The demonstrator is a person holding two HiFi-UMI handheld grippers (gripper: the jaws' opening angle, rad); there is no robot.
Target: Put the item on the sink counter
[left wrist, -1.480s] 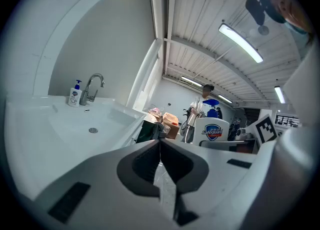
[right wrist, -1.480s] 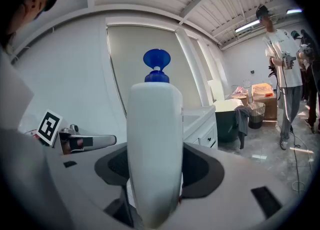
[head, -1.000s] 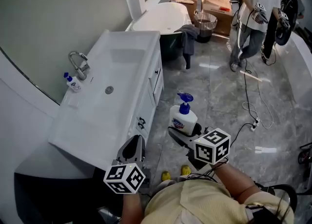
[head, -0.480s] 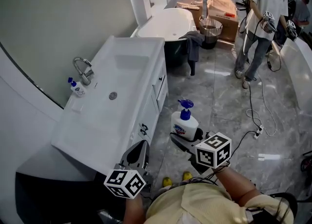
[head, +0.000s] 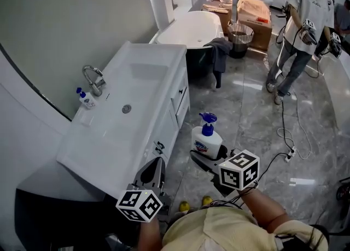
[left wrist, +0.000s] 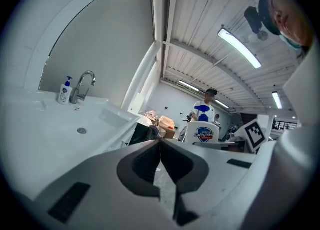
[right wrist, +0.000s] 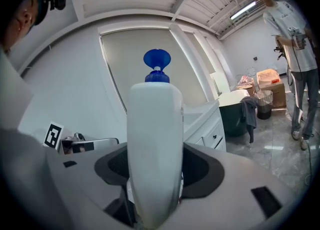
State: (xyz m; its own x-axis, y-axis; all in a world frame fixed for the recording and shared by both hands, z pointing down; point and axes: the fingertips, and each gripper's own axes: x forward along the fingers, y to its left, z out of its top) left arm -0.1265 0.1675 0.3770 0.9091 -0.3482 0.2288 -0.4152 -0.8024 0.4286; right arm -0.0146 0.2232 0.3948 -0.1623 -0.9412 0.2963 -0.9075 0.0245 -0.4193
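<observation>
Soap bottle (head: 206, 141), gripped upright in the right claw (head: 204, 156), is held off the counter (head: 87, 149), near its front edge. The left claw (head: 154, 169) is closed on nothing. The bottle is best kept vertical and lowered onto flat rim.

We hold our left gripper (head: 155, 165) low, jaws pressed together with nothing between them. Our right gripper (head: 210, 157), beside it and slightly further forward, clamps the soap bottle (head: 206, 141) upright.

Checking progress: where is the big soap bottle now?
Head view: the big soap bottle sits upright in the right gripper, over the floor right of the sink counter.
</observation>
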